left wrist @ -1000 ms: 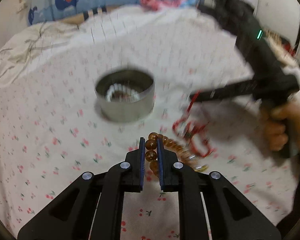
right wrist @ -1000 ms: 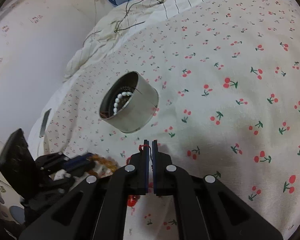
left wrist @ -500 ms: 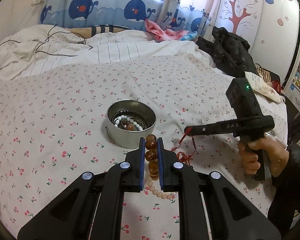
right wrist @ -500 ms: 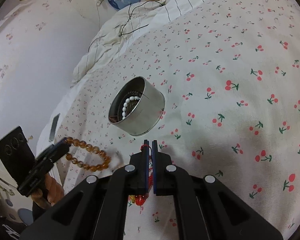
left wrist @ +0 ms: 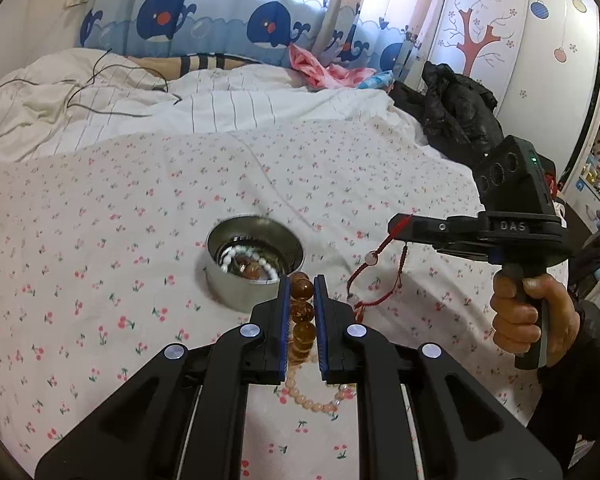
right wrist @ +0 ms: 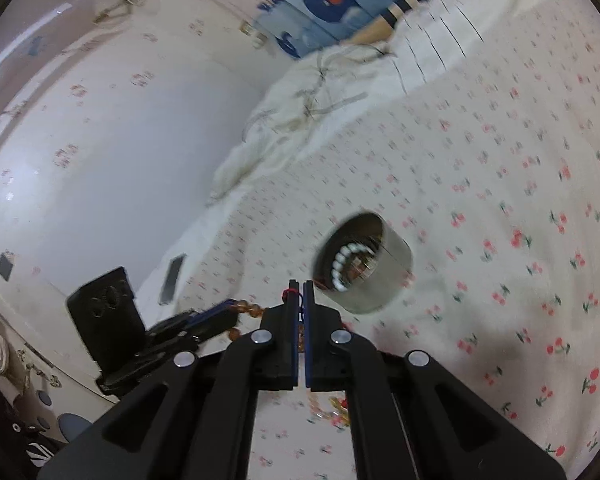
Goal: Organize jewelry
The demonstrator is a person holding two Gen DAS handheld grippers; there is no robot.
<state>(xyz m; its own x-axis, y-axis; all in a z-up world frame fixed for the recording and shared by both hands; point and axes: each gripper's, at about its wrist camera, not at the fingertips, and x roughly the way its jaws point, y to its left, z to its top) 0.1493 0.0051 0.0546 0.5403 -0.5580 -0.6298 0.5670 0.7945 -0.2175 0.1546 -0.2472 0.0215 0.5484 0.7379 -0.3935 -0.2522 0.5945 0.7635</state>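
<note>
Left gripper (left wrist: 301, 312) clamped on amber bead bracelet (left wrist: 302, 318), right gripper (left wrist: 396, 227) pinching red cord bracelet (left wrist: 374, 268); I'm holding both lifted beside the tin (left wrist: 236, 292), probably to drop them in.

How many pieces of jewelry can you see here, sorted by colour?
Amber bead bracelet, held in the left gripper: 1
Red cord bracelet, hanging from the right gripper: 1
White bead bracelet, in the metal tin: 1
Pale pink bead bracelet, on the bedsheet: 1
Total: 4
</note>
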